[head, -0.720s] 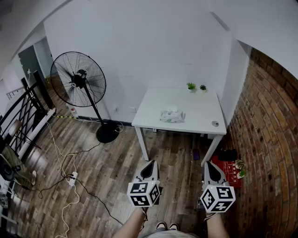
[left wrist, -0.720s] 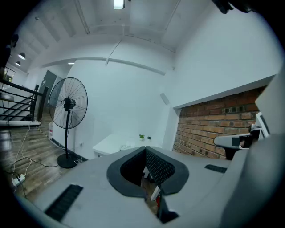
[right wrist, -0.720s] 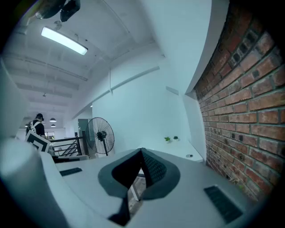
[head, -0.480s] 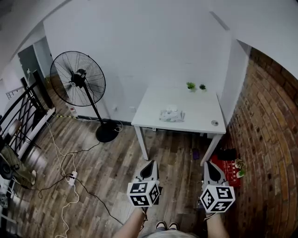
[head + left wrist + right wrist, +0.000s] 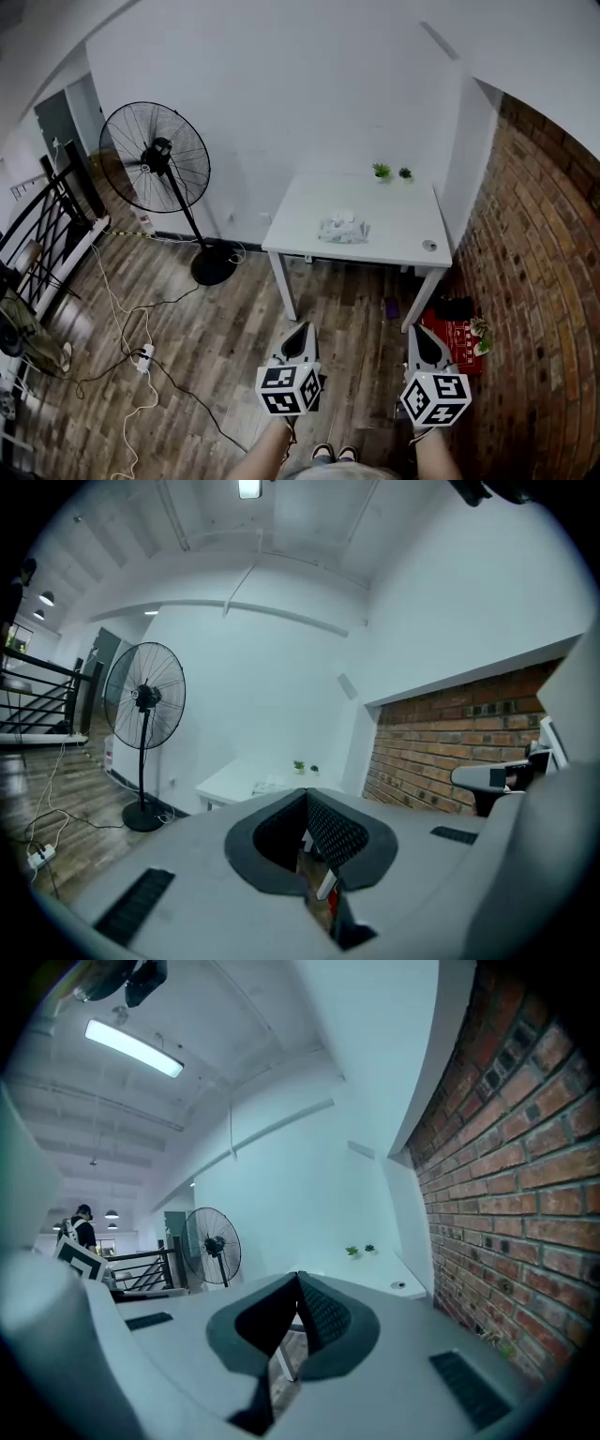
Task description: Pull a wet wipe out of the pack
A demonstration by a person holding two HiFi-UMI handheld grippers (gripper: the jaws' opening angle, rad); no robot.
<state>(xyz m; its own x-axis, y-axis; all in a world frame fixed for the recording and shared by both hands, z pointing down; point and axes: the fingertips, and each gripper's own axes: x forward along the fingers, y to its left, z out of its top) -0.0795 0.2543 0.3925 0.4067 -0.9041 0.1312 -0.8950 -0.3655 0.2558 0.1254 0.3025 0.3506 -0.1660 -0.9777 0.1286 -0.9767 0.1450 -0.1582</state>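
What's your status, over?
Left gripper and right gripper shut, empty, held short of the table. Wet wipe pack lies on it, untouched. Fan stands off to the left, not in the way.

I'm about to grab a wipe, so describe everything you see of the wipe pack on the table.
The wipe pack is a soft, flattish pouch, pale with greenish print. It lies flat near the middle of the white table, toward its front edge, touching only the tabletop. Too small to tell whether its flap is open.
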